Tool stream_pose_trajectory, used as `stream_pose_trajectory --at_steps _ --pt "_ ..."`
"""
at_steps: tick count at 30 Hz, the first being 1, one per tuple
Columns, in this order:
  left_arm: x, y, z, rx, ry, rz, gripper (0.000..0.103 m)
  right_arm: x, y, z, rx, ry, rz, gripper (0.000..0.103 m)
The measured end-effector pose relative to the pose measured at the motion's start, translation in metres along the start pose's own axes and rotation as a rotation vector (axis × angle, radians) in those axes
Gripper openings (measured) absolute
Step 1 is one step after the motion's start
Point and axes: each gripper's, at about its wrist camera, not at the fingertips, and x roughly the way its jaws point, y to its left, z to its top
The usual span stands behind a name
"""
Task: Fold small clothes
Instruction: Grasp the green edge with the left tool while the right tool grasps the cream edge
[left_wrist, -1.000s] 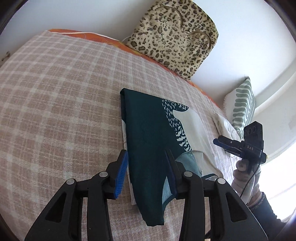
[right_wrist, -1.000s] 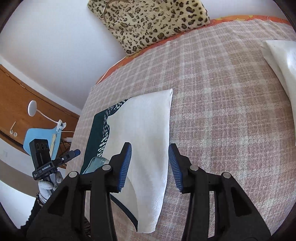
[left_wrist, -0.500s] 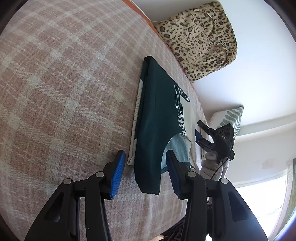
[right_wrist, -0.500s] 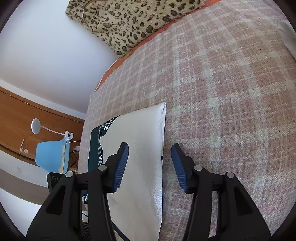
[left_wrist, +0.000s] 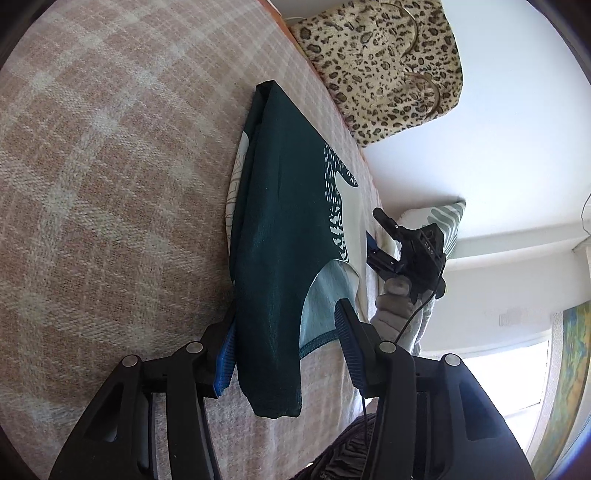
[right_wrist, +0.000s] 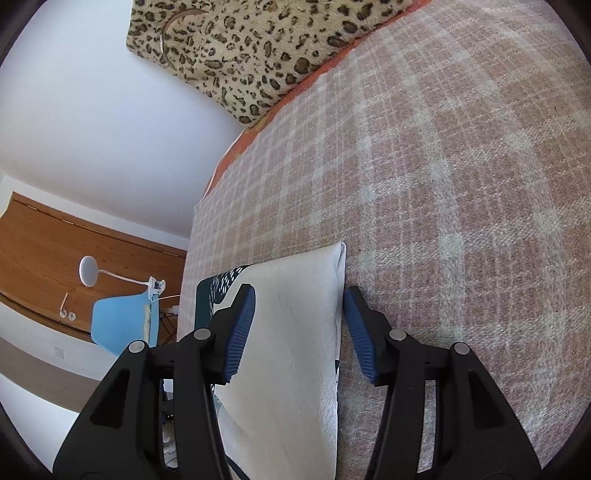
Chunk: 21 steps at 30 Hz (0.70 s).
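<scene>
Plaid bedspread (right_wrist: 461, 192), leopard bag (left_wrist: 384, 62) by wall; both grippers' jaws apart, straddling folded garment (left_wrist: 280, 229)

The right tool (right_wrist: 299, 328), whose jaws have just been opening, straddles the white edge of the folded garment (right_wrist: 291, 314) without pressing it on the pink checked blanket (right_wrist: 461, 184), a leopard-print bag (right_wrist: 258, 48) against the wall beyond.
</scene>
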Motion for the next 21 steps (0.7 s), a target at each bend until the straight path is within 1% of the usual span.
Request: stream_pose_trajectory --at_steps 4,7,10,12,14,15,18,19,20,21 --pt "0.012 -0.006 0.001 0.008 0.025 -0.022 0.048 0.012 0.006 0.004 -0.018 -0.003 0.011 0.053" --pt "0.017 -0.014 0.001 0.048 0.033 0.001 0.048 0.019 0.013 0.005 -0.05 0.006 0.008 0.053" --pt "0.017 -0.012 0.001 0.033 0.032 -0.014 0.045 0.018 0.012 0.005 -0.051 0.015 0.024 0.052" --pt "0.015 -0.011 0.001 0.028 0.029 -0.018 0.044 0.015 0.009 0.005 -0.046 0.027 0.035 0.049" --pt "0.013 -0.009 0.001 0.025 0.024 -0.007 0.039 0.013 0.005 0.004 -0.045 0.036 0.042 0.045" --pt "0.012 -0.008 0.002 0.02 0.02 -0.006 0.038 0.012 0.004 0.004 -0.044 0.037 0.046 0.043" --pt "0.012 -0.01 0.005 0.003 0.001 -0.019 0.038 0.013 0.003 0.003 -0.041 0.037 0.052 0.042" --pt "0.012 -0.013 0.006 0.009 -0.003 -0.025 0.038 0.014 0.004 0.003 -0.043 0.037 0.053 0.042" --pt "0.013 -0.018 0.007 0.027 -0.008 -0.024 0.035 0.016 0.005 0.003 -0.046 0.039 0.053 0.042" --pt "0.013 -0.025 0.007 0.058 -0.015 -0.007 0.033 0.018 0.007 0.002 -0.049 0.042 0.052 0.042"
